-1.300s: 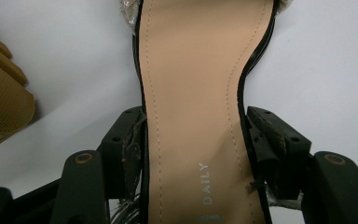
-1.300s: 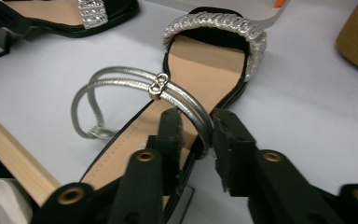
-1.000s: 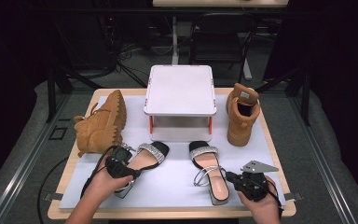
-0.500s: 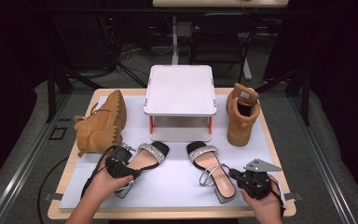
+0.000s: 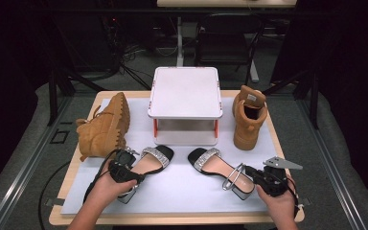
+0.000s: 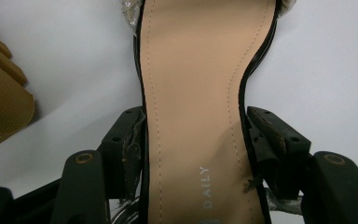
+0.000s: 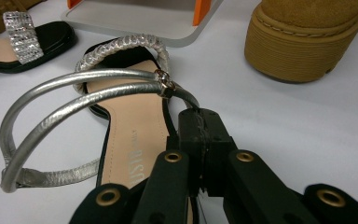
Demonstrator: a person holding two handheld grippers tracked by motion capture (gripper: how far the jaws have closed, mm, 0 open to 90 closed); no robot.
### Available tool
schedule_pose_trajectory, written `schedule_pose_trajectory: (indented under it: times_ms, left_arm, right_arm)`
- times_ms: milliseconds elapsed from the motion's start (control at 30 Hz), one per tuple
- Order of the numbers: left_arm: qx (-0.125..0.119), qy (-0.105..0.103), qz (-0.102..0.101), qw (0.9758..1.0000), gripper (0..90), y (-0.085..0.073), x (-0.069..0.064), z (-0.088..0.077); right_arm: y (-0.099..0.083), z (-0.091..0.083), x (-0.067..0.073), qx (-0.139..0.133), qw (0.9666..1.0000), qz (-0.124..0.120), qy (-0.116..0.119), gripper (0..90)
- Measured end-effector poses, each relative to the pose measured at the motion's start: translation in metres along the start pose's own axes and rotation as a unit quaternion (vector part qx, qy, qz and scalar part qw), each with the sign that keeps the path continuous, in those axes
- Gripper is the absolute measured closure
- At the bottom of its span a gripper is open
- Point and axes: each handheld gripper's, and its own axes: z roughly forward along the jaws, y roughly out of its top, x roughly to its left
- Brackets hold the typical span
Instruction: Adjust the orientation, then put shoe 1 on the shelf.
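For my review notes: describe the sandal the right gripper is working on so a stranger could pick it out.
Start at the white stand mid-table; two black sandals lie in front of it. It is the right sandal, its heel at the right gripper. Unlike the left sandal, its silver ankle straps loop up in plain sight.

High view looks forward, down over whole table [image 5: 287, 158] from above. Left gripper view sits close over left sandal [image 6: 196, 116]; right gripper view looks low, close along right sandal [image 7: 130, 140], glimpsing left sandal too.
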Motion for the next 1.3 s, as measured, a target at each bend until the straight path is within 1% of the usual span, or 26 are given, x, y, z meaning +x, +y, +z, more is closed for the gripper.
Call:
schedule_pose_trajectory:
  times_ms: [33, 167, 267, 333, 367, 433, 533, 600, 667, 767, 867, 967, 1133, 1167, 1200, 1300]
  left_arm:
    - [0.000, -0.001, 0.000, 1.0000, 39.6, 0.000, 0.000, 0.000]
    - [0.000, -0.001, 0.000, 1.0000, 39.6, 0.000, 0.000, 0.000]
    - [0.000, -0.001, 0.000, 1.0000, 39.6, 0.000, 0.000, 0.000]
    - [0.000, 0.000, 0.000, 1.0000, 39.6, 0.000, 0.000, 0.000]
    - [0.000, 0.000, 0.000, 1.0000, 39.6, 0.000, 0.000, 0.000]
    - [0.000, -0.001, -0.001, 1.0000, 39.6, 0.000, 0.000, 0.000]
    - [0.000, 0.000, 0.000, 1.0000, 39.6, 0.000, 0.000, 0.000]
    - [0.000, 0.000, 0.000, 1.0000, 39.6, 0.000, 0.000, 0.000]
    - [0.000, 0.000, 0.000, 1.0000, 39.6, 0.000, 0.000, 0.000]
    - [0.000, 0.000, 0.000, 1.0000, 39.6, 0.000, 0.000, 0.000]
    - [-0.001, 0.001, 0.000, 1.0000, 39.6, -0.001, 0.000, 0.000]
    - [0.000, 0.000, -0.001, 1.0000, 39.6, 0.000, 0.000, 0.000]
    - [-0.001, 0.000, -0.003, 1.0000, 39.7, 0.000, 0.000, 0.000]
    - [-0.002, 0.000, -0.005, 1.0000, 39.8, 0.000, 0.000, 0.000]
    - [-0.002, -0.001, -0.005, 1.0000, 39.7, 0.000, 0.000, 0.000]
    - [-0.003, -0.003, -0.006, 1.0000, 39.7, 0.000, 0.001, -0.001]
  right_arm:
    - [-0.001, 0.000, 0.000, -0.003, 1.0000, 0.003, 0.003, 89.1]
    - [-0.001, -0.001, 0.000, -0.002, 1.0000, 0.000, 0.008, 88.3]
    - [-0.002, -0.003, 0.000, 0.003, 1.0000, -0.003, 0.009, 82.4]
    - [-0.003, -0.009, -0.001, -0.001, 1.0000, -0.006, 0.001, 80.0]
    - [-0.003, -0.012, -0.002, -0.004, 1.0000, -0.006, 0.001, 78.3]
    - [-0.004, -0.018, -0.006, -0.011, 0.9999, -0.003, -0.002, 76.1]
    - [-0.005, -0.022, -0.011, -0.018, 0.9997, 0.014, -0.004, 71.1]
    - [-0.004, -0.022, -0.013, -0.020, 0.9996, 0.021, 0.001, 67.0]
    - [-0.003, -0.020, -0.012, -0.016, 0.9997, 0.020, 0.004, 62.0]
    - [-0.002, -0.016, -0.008, -0.012, 0.9998, 0.011, 0.011, 56.5]
    - [0.003, -0.013, -0.001, -0.012, 0.9999, -0.002, 0.008, 51.2]
    - [0.008, -0.012, 0.003, -0.016, 0.9997, -0.004, 0.020, 47.7]
    - [0.016, -0.009, 0.010, -0.004, 0.9993, -0.016, 0.035, 44.1]
    - [0.017, -0.008, 0.012, -0.002, 0.9992, -0.018, 0.035, 43.8]
    - [0.019, -0.008, 0.014, 0.002, 0.9991, -0.027, 0.032, 43.6]
    - [0.025, -0.008, 0.017, 0.005, 0.9989, -0.040, 0.022, 43.5]
